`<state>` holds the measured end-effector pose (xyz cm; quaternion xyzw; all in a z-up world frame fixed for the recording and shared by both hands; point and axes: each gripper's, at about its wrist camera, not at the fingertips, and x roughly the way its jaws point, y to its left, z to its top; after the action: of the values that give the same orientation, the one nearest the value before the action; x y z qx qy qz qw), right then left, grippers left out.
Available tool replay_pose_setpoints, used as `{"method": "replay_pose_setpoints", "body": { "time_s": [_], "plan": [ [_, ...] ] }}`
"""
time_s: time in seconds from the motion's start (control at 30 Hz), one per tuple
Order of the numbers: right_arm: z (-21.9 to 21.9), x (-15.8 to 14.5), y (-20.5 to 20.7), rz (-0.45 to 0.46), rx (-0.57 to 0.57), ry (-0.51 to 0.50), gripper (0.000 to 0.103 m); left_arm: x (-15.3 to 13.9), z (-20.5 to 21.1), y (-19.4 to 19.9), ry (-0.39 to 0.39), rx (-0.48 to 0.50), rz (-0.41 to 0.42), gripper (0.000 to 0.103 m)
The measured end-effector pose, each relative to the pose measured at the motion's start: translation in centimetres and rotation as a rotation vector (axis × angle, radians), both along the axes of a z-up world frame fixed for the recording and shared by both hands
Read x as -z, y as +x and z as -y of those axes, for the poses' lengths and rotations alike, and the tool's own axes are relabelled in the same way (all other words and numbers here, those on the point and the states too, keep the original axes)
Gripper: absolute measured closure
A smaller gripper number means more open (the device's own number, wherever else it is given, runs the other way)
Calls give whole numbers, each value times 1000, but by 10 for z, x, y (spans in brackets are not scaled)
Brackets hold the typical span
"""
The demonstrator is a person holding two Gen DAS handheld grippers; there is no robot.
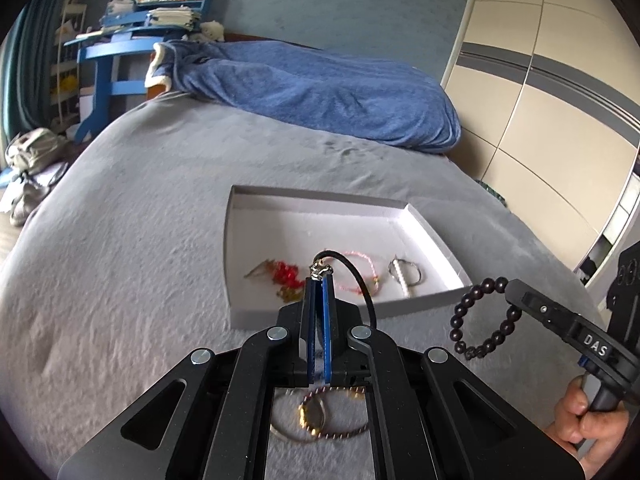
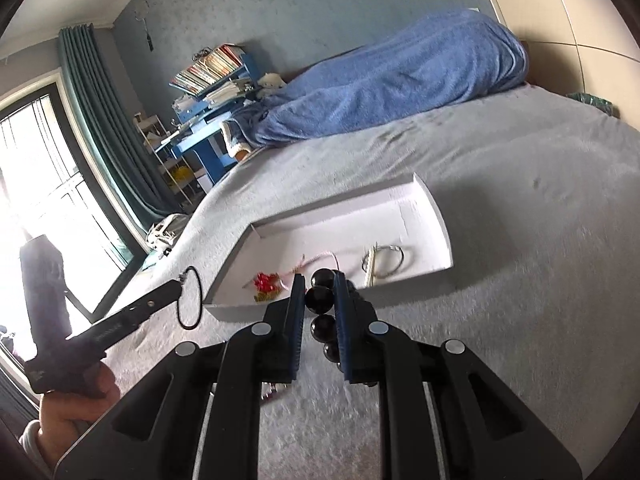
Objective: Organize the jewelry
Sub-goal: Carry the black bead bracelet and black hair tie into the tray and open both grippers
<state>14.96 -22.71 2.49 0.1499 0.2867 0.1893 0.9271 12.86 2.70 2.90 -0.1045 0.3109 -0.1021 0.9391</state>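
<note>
left wrist view: left gripper (image 1: 319,280) pinched tight on the metal clasp of a black cord necklace (image 1: 362,280), cord looping back to the right. white tray (image 1: 240,240) lies straight ahead, its near wall just beyond the tips. more loose chains (image 1: 320,420) on the grey bedspread (image 1: 140,240) below the tool.

right wrist view: right gripper (image 2: 318,284) clamped on a dark bead bracelet (image 2: 320,300), bead string running along the finger axis. tray's near wall just ahead; judged equally near for both hands, tool pitched down toward it.

both wrist views look low across the bed (image 1: 140,240), sharing the white tray (image 1: 436,236).
</note>
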Motion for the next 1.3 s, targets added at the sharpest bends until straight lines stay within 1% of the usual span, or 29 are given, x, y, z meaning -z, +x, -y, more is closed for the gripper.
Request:
{"method": "replay_pose_setpoints", "body": {
  "time_s": [0.1,0.27,0.33,0.63,0.7,0.87,1.03,1.17,1.3],
  "plan": [
    [1,-5,5,13,-5,9,88,-3,5,9,21,6,11,99],
    [3,-15,18,24,-10,27,89,-5,11,25,23,5,17,100],
    [1,-20,24,34,-11,19,89,-6,13,31,28,1,22,100],
    [-12,-32,67,34,-28,8,88,1,14,63,53,-11,28,99],
    [-19,-31,80,28,-38,-14,89,5,14,70,64,-18,20,99],
    [-37,-18,102,-6,-52,-50,89,21,16,83,77,-13,-14,99],
    [-42,4,108,-49,-43,-43,88,34,24,87,113,7,-50,99],
    [-33,22,110,-80,-5,-64,88,42,31,88,136,16,-72,99],
    [-17,39,115,-119,56,-55,88,51,37,92,175,20,-97,99]
  ]
}}
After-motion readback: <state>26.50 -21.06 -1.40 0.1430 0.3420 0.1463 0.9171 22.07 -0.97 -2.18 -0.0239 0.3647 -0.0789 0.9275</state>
